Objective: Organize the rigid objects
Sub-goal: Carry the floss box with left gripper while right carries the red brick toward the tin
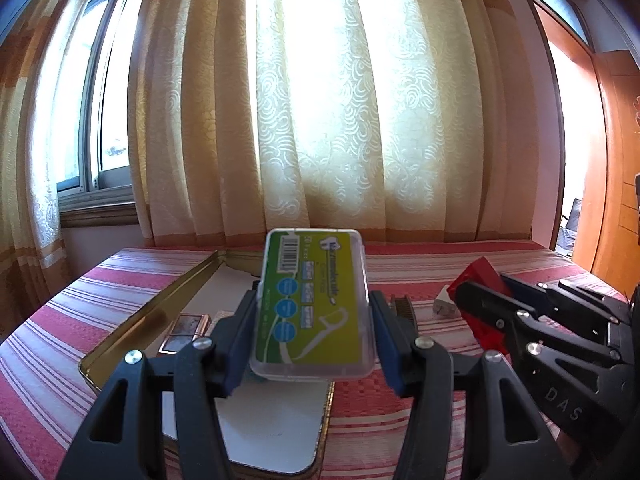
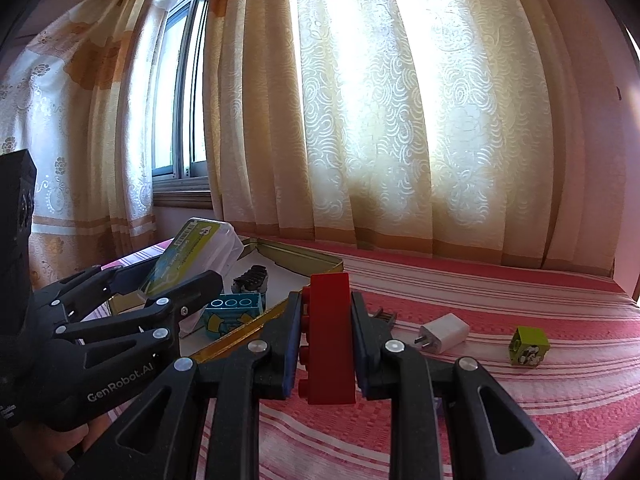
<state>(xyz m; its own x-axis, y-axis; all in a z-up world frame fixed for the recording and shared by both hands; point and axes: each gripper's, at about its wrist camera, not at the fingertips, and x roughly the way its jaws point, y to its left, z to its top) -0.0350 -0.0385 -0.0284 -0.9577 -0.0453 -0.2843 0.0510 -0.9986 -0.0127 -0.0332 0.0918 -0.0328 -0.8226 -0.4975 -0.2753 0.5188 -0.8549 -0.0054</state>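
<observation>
Both hands are loaded over the striped bed (image 2: pixel 500 400). The left gripper (image 1: pixel 312 320) has its fingers clamped on the long sides of a floss pick box (image 1: pixel 314 304), held up above the gold tray (image 1: pixel 160 312). It's clear plastic with a green-yellow label: light and stiff, but probably slick, so that side grip suits it. The right gripper (image 2: pixel 326 340), just right of the tray, pinches a red building brick (image 2: pixel 330 336) across its flat faces; hard, light, studs down one side. Still right of the tray lie a white charger (image 2: pixel 444 332) and a green cube (image 2: pixel 529 346), possibly another brick.
</observation>
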